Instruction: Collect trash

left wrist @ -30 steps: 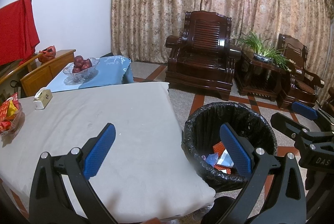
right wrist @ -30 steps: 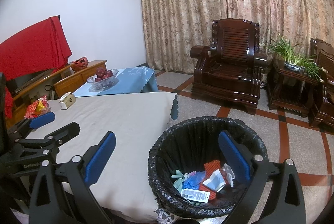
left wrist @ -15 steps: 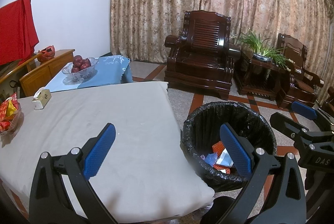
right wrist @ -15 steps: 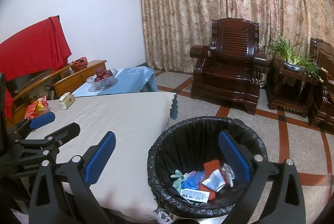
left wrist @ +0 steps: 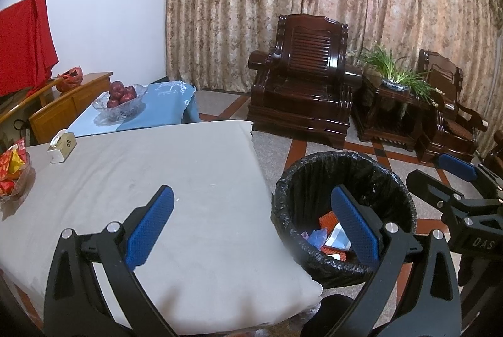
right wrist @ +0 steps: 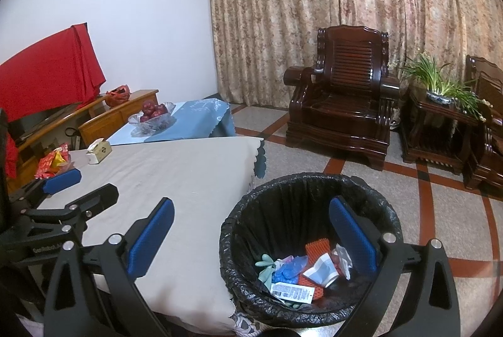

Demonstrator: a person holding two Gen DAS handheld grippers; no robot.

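A black-lined trash bin (right wrist: 314,189) stands on the floor beside the table's corner and holds several wrappers (right wrist: 301,271), orange, blue and white. In the left wrist view the same bin (left wrist: 317,179) shows the wrappers (left wrist: 327,238) low inside. My left gripper (left wrist: 251,223) is open and empty, spanning the table corner and the bin's rim. My right gripper (right wrist: 251,230) is open and empty too, above the bin's near rim. Each gripper appears at the edge of the other's view.
The table (left wrist: 157,173) wears a grey cloth. A tissue box (left wrist: 62,146) and a bowl of red snack packets (left wrist: 12,170) sit at its far left. Beyond are a glass bowl of apples (left wrist: 121,96), wooden armchairs (left wrist: 308,79) and a potted plant (left wrist: 396,69).
Hardly anything differs: both views drift very slightly and both grippers stay open and empty.
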